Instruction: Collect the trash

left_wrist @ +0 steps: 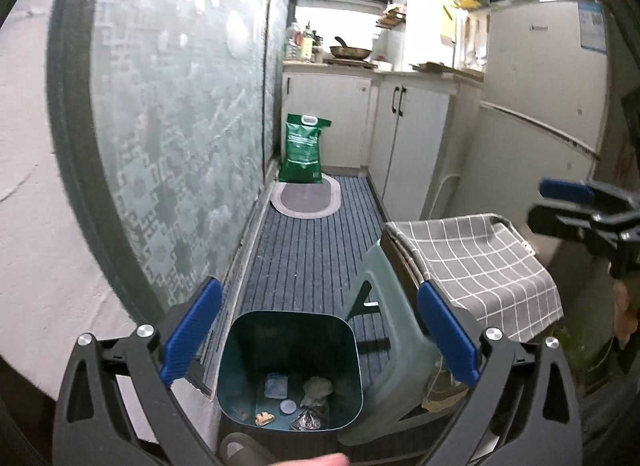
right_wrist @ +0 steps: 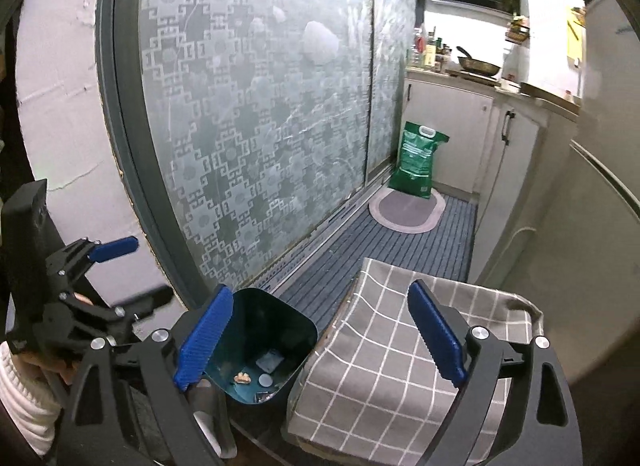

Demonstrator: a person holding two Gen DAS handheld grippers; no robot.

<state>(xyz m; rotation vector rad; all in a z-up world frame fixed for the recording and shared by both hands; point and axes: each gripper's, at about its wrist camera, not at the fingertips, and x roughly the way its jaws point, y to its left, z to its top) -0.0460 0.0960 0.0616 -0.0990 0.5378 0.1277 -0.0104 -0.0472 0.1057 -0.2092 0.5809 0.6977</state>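
Trash [left_wrist: 316, 389] lies at the bottom of a dark teal bin [left_wrist: 290, 366] that stands on the striped blue floor mat [left_wrist: 312, 242], just beside the track of a frosted, patterned sliding door [left_wrist: 168, 113]. Among the pieces are a pale crumpled wad, a small white disc [left_wrist: 288, 406], a tan scrap [left_wrist: 264, 418] and a bluish wrapper; what the darker bits are cannot be made out. Left gripper [left_wrist: 320, 346], seen in the left wrist view, hangs above the bin with its blue fingers [left_wrist: 192, 334] spread wide, one on either side of the opening, holding and touching nothing. To the right of the bin stands a green plastic stool [left_wrist: 396, 306], partly under a low table draped in a grey checked cloth [left_wrist: 480, 266]. Right gripper [right_wrist: 320, 338], in the right wrist view, is held over the near edge of that cloth and the bin's rim, its jaws likewise wide apart and empty. Farther back, a green sack [left_wrist: 302, 147] stands upright against white cabinets [left_wrist: 408, 125], behind a small oval rug [left_wrist: 306, 199].
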